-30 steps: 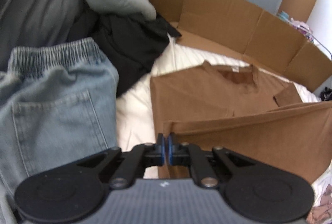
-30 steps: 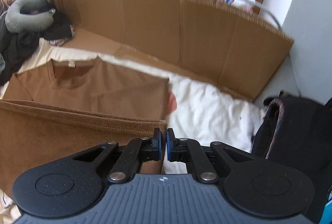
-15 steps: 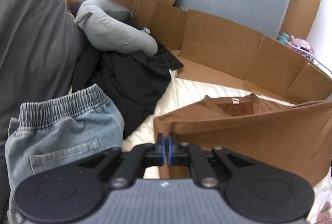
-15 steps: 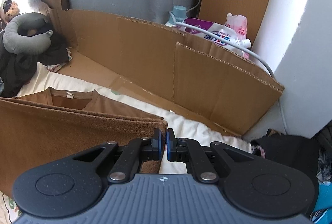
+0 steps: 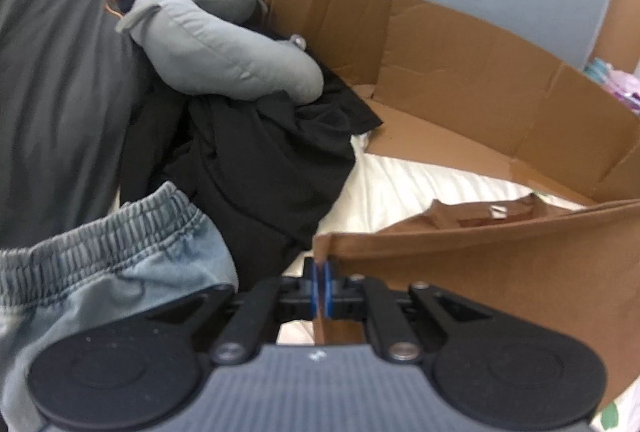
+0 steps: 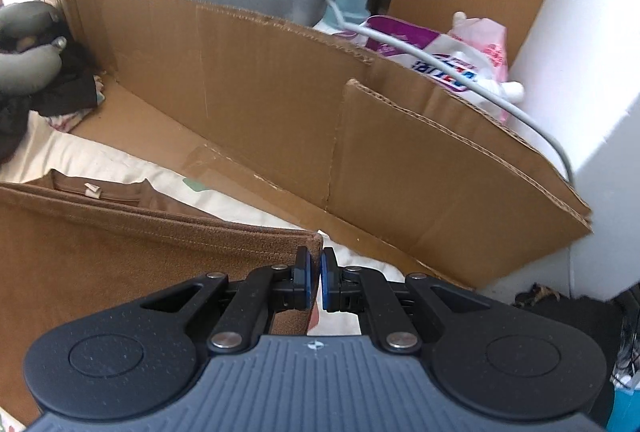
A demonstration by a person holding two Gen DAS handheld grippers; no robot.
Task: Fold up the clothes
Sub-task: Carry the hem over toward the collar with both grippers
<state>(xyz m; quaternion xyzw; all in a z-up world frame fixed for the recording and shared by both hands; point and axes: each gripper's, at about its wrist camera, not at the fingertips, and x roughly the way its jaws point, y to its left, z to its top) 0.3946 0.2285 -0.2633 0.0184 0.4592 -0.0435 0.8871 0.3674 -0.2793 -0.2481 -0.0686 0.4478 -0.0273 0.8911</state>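
A brown T-shirt (image 5: 480, 272) lies on the white bed sheet (image 5: 400, 184), its lower part lifted into a taut sheet between both grippers. My left gripper (image 5: 319, 274) is shut on its left corner. My right gripper (image 6: 314, 264) is shut on its right corner, where the stitched hem (image 6: 200, 228) runs off to the left. The collar with its white label (image 6: 93, 190) still rests flat on the sheet just beyond the raised hem. The shirt's lower body is hidden behind the lifted cloth.
Faded denim shorts (image 5: 100, 272) lie at the left, with a black garment pile (image 5: 260, 160) and a grey neck pillow (image 5: 224, 56) behind. A cardboard wall (image 6: 280, 104) rings the bed's far side. Bags and a cable (image 6: 460, 56) sit beyond it.
Both grippers carried the lifted hem away from me toward the collar. The raised cloth now covers most of the shirt body, and only the collar shows past it.
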